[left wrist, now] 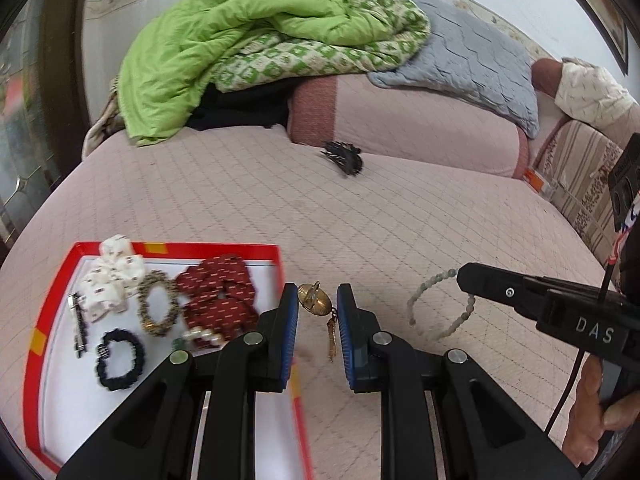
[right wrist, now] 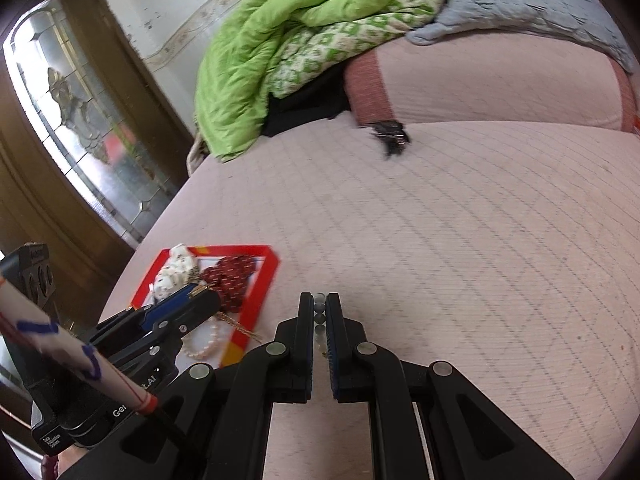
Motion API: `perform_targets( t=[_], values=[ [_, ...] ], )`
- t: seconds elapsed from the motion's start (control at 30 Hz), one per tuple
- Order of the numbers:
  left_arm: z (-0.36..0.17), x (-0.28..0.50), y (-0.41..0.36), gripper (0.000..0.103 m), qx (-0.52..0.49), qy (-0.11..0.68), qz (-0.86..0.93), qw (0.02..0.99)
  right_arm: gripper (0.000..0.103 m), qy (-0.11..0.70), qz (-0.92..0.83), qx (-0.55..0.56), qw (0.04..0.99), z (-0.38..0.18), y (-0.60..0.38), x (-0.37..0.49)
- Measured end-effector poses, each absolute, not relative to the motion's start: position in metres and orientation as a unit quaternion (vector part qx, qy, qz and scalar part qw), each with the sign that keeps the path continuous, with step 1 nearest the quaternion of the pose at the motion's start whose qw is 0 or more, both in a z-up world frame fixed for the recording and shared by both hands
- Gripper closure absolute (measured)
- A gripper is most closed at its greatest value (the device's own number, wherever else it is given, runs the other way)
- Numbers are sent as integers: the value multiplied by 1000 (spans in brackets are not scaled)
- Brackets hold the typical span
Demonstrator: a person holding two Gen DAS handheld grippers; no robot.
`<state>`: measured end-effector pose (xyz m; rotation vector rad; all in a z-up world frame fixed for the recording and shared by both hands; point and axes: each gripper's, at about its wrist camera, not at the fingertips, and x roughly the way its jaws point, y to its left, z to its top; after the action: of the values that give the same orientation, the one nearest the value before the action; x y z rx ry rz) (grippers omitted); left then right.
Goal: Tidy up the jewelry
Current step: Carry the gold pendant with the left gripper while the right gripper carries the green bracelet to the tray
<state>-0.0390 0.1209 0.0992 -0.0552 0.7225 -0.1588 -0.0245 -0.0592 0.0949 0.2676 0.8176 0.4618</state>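
pink quilted bed (left wrist: pixel 240 200) fills both views. left gripper (left wrist: pixel 317 309) is clamped on a gold earring (left wrist: pixel 316 300), just at 3 o'clock of the red tray (left wrist: pixel 34 320). right gripper (right wrist: pixel 319 312) is clamped on a pale bead bracelet (left wrist: pixel 440 304), at 3 o'clock of the earring.

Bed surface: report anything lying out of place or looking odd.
A black clip-like piece lies alone far up the bed by the pink bolster, well apart from the red tray that holds the other accessories. It is too blurred to identify. Nothing looks spilled or damaged.
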Motion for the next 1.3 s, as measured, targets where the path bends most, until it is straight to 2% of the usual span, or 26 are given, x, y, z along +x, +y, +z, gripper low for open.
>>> perform_targets(
  t=[0.73,1.07,1.3],
  values=[
    [84,-98,293,84,-120,364,49,923,97,401,334,89,848,106,71,-56],
    [71,-97,323,84,-123,380,75,914,97,420,379,87,820,89,136,-63],
    [61,-92,329,84,-119,396,85,907,97,447,369,81,811,70,144,-57]
  ],
)
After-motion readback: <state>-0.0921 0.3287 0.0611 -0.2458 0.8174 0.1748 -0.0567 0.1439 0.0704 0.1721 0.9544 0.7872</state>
